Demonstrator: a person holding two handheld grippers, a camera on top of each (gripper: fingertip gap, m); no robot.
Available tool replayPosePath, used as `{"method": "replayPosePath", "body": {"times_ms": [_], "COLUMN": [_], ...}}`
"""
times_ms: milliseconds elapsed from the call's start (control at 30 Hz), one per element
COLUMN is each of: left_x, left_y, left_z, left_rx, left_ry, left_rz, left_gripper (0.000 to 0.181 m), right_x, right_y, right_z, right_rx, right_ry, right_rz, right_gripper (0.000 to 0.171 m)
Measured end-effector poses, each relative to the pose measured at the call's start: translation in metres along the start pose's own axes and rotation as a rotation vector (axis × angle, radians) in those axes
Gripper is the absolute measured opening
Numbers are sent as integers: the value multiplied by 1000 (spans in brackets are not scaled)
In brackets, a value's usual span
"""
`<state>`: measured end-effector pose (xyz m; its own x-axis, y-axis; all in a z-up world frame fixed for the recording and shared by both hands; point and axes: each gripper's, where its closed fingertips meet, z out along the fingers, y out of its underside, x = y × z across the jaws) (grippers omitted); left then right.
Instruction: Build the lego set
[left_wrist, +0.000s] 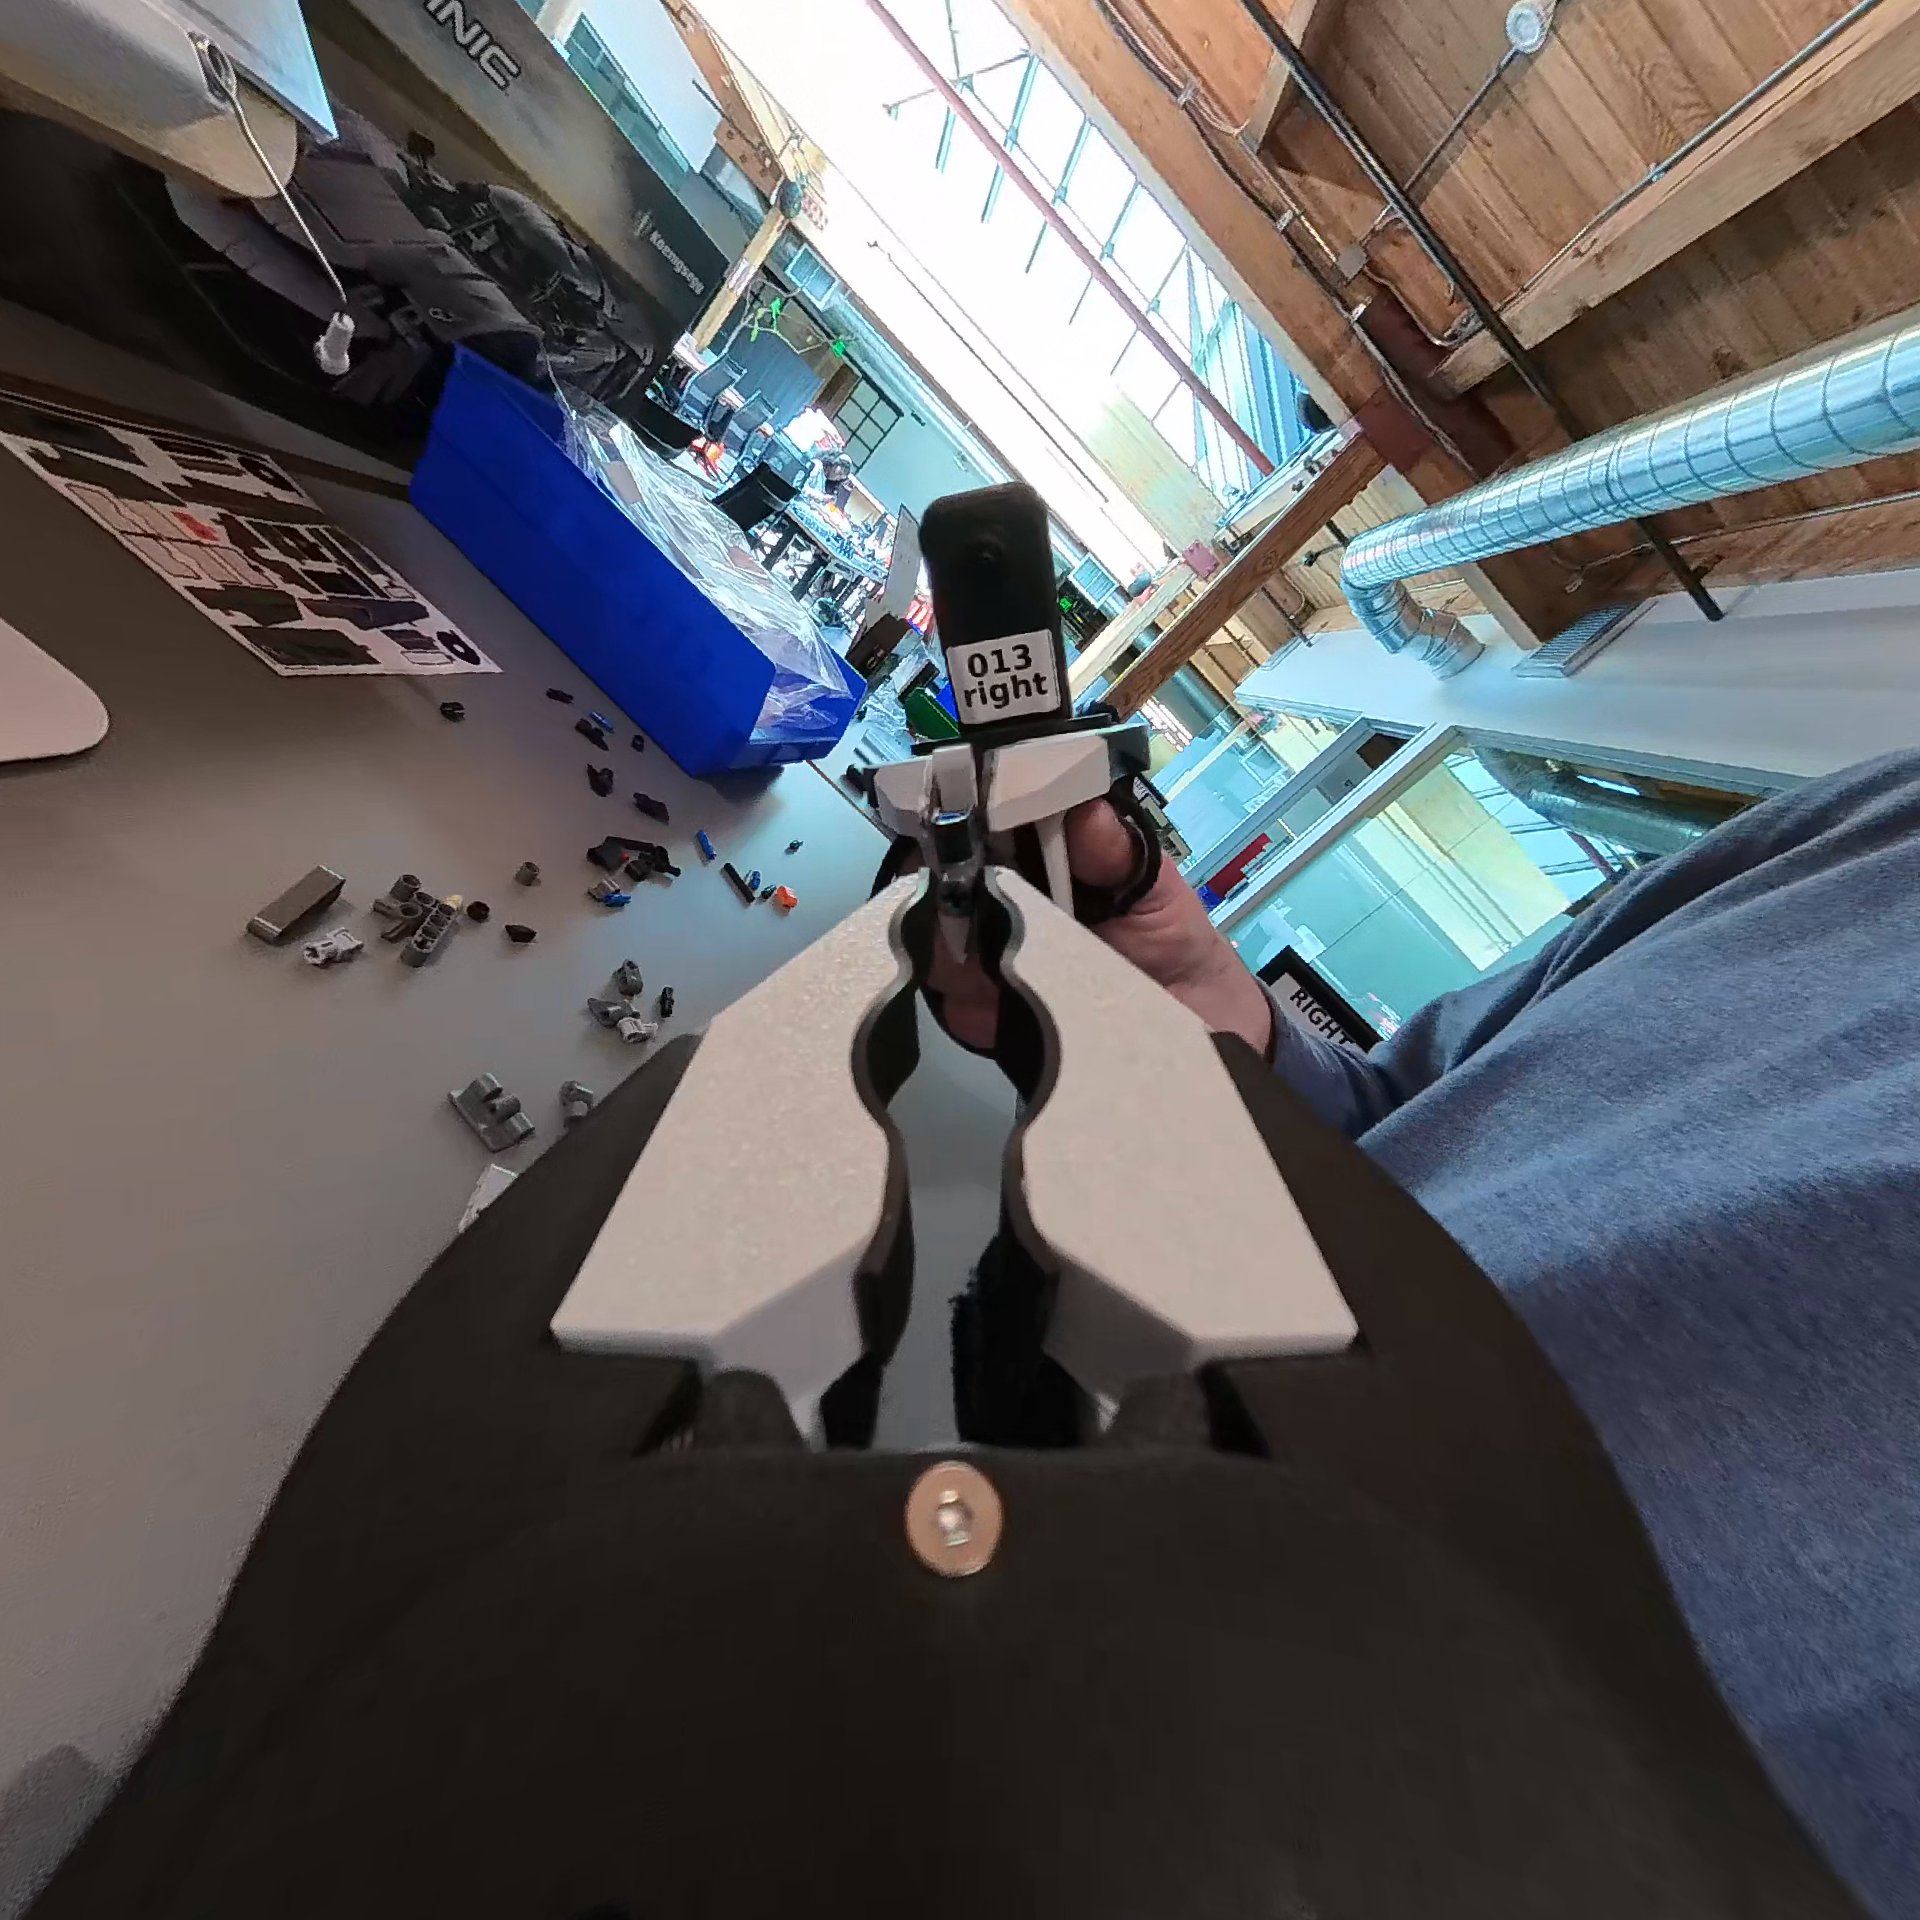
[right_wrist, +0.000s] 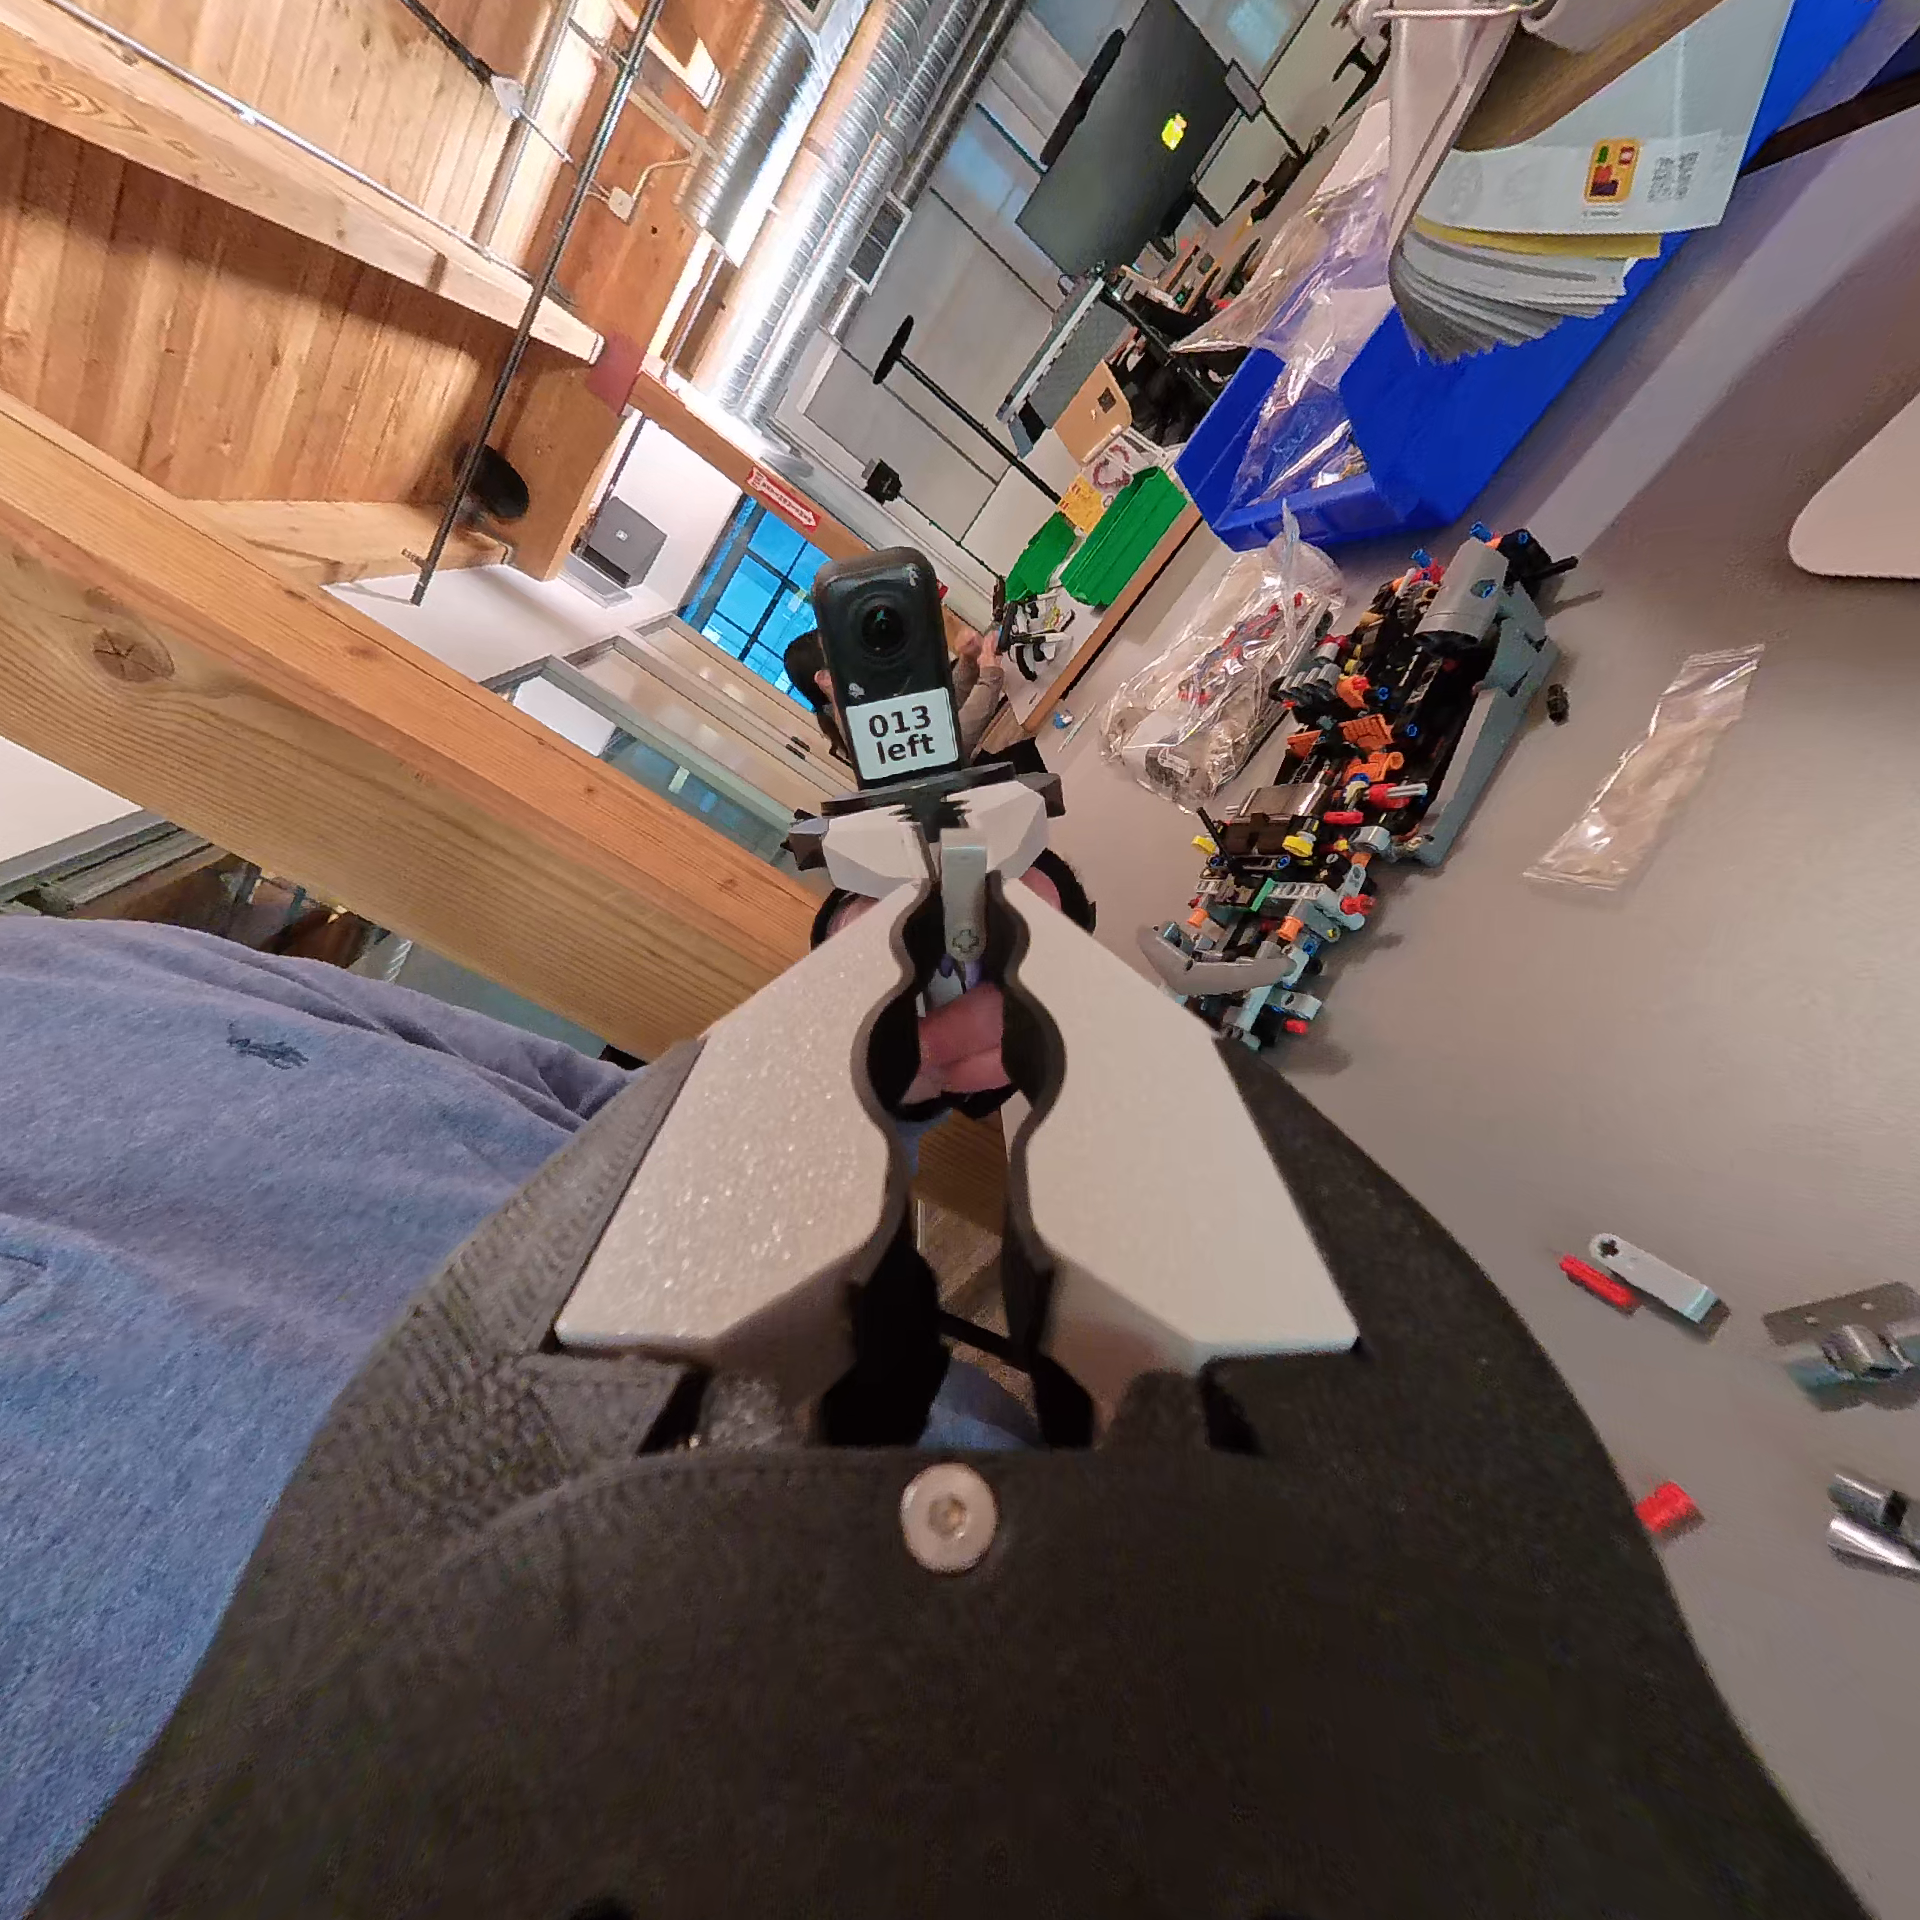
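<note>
My two grippers face each other, tip to tip, above the grey table. In the left wrist view my left gripper is shut on the near end of a small grey lego piece. The right gripper, held in a hand, meets it from the far side. In the right wrist view my right gripper is shut on the same grey lego piece, which has a cross-shaped hole. The left gripper sits just beyond it. A partly built lego car chassis lies on the table to the right.
Several loose dark, grey and blue pieces lie on the table beside a sticker sheet and a blue bin. Plastic bags, a grey beam with a red pin and a red piece lie near the chassis. A blue-sleeved arm is close. Both grippers' tips are close together, under 4 cm apart.
</note>
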<state>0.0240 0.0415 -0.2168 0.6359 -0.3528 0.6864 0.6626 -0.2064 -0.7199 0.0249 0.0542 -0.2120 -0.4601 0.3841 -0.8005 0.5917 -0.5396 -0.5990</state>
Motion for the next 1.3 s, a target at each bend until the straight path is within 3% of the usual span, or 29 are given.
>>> {"method": "replayPosePath", "body": {"times_ms": [367, 700, 967, 1300], "left_x": [1, -18, -20, -26], "left_y": [-1, 41, 78, 96], "left_z": [-12, -3, 15, 12], "left_rx": [22, -110, -177, -170], "left_ry": [10, -34, -27, -58], "left_rz": [-31, -137, -229, -280], "left_gripper": [5, 5, 5, 5], "right_x": [1, 29, 48, 70], "right_y": [-6, 3, 43, 97], "right_z": [-8, -73, -92, -91], "right_rx": [39, 70, -16, -338], "right_ry": [57, 263, 364, 511], "right_rz": [-27, -65, -88, -357], "right_gripper": [23, 17, 21, 36]}}
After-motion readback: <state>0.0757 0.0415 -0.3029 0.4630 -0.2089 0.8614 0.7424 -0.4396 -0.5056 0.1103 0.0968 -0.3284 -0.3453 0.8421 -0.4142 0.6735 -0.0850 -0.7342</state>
